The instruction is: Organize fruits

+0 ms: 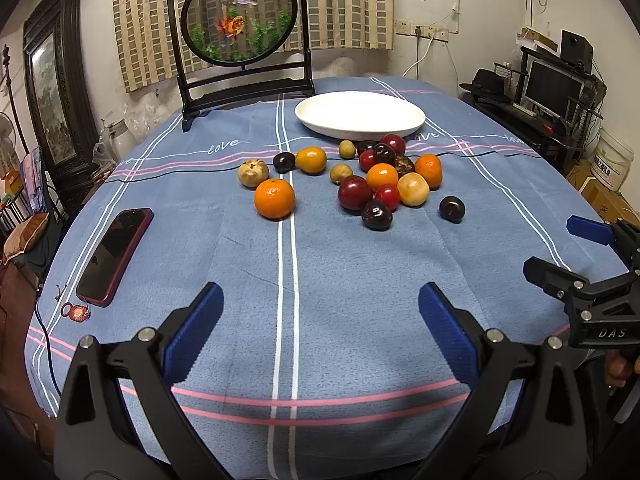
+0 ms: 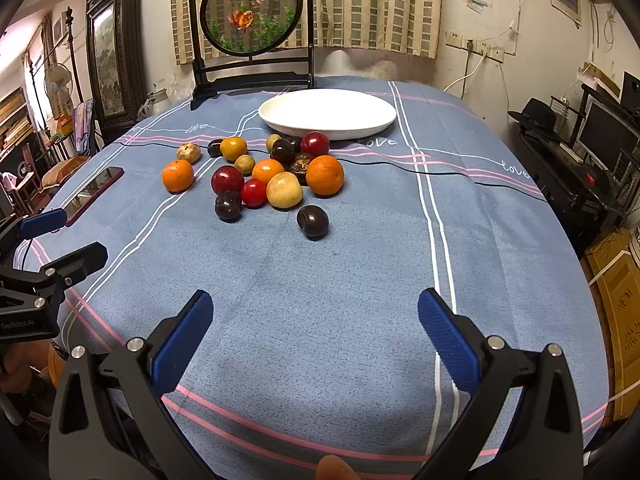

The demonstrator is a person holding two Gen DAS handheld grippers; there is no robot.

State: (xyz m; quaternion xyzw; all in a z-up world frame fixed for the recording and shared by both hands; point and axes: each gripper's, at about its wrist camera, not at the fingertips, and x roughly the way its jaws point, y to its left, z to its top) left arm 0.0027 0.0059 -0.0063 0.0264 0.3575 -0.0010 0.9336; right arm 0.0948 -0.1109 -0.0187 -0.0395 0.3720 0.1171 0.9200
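Several loose fruits lie in a cluster on the blue tablecloth: oranges, dark plums, red plums and yellow fruits. An empty white plate stands just behind them. My left gripper is open and empty, low over the near cloth. My right gripper is open and empty too, also well short of the fruit. Each gripper shows at the edge of the other's view.
A red phone lies on the cloth at the left. A framed round goldfish screen stands at the table's far edge. A red keyring lies near the phone. A desk with a monitor is at the right.
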